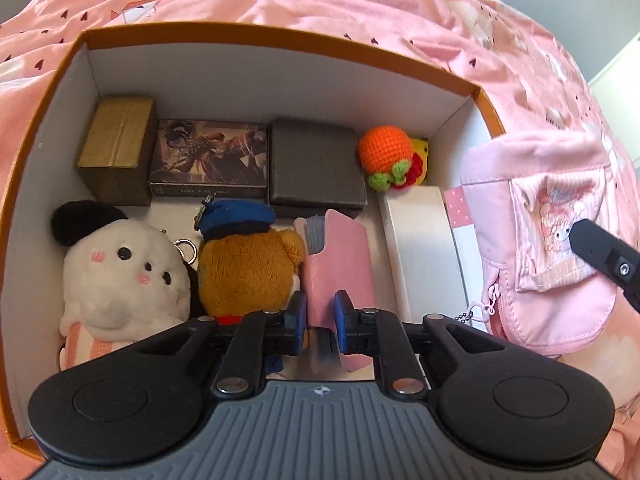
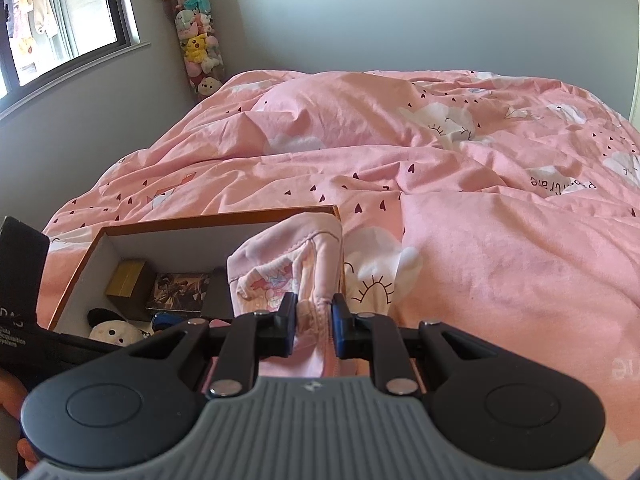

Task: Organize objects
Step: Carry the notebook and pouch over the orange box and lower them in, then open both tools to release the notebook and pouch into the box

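An orange-rimmed cardboard box [image 1: 280, 40] sits on the pink bed. Inside it my left gripper [image 1: 320, 314] is shut on a pink case [image 1: 340, 256] standing on edge between a brown bear plush [image 1: 248, 268] and a white box [image 1: 420, 240]. My right gripper [image 2: 314, 320] is shut on a small pink backpack [image 2: 288, 264] and holds it above the box's right end. The backpack [image 1: 552, 232] also shows in the left wrist view, with a right finger [image 1: 600, 248] on it.
The box also holds a white panda plush [image 1: 124, 264], a gold box [image 1: 118, 140], an illustrated box [image 1: 208, 156], a dark box [image 1: 316, 160] and an orange crochet toy [image 1: 384, 156]. The pink duvet [image 2: 480, 240] surrounds the box. A tube of plush toys [image 2: 196, 40] stands by the window.
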{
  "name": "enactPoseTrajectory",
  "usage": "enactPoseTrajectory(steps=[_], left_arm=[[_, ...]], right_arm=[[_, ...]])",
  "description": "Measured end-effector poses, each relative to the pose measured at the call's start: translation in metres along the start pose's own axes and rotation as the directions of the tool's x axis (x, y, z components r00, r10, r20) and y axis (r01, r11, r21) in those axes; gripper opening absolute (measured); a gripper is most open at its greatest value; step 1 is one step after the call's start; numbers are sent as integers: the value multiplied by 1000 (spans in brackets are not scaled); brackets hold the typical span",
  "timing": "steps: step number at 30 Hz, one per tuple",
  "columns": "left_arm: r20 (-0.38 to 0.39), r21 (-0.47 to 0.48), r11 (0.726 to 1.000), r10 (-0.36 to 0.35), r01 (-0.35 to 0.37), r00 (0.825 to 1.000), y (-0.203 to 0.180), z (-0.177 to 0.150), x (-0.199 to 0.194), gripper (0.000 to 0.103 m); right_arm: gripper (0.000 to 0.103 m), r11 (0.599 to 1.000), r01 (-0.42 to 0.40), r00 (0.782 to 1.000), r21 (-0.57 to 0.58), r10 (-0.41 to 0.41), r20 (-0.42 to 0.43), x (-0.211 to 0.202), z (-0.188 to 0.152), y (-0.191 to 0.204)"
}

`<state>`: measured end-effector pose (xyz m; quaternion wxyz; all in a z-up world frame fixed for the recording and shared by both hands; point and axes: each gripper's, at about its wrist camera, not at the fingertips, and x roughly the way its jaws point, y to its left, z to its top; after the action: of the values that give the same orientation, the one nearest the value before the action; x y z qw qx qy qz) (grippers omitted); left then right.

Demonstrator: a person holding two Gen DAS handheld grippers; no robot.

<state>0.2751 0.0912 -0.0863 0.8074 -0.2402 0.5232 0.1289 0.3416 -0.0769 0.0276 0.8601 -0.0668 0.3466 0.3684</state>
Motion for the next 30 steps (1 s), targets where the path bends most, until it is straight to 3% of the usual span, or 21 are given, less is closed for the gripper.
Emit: enactPoseTrajectory(steps=[5,10,15,23,30], left_arm=[[-25,12,1000,11,-10,1000,-3,-1,12,12],[48,1,998,-68,68,996,10,-2,-16,13],[133,-8,996,-92,94,987,23,1,-43,13],[199,15,999,-43,41,979,28,0,-58,13],[225,27,999,-26,20,974,31,-4,-64,13]], right_arm=[[19,1000,-8,1000,11,8,-21,3,-1,0],[19,998,-27,998,55,30,-56,11,-1,0],[19,980,-105,984,171,127,-123,29,-5,6],[19,953,-68,956,296,147,-253,67,-21,17],[20,951,-41,935,306,144,-323,86,-27,20]])
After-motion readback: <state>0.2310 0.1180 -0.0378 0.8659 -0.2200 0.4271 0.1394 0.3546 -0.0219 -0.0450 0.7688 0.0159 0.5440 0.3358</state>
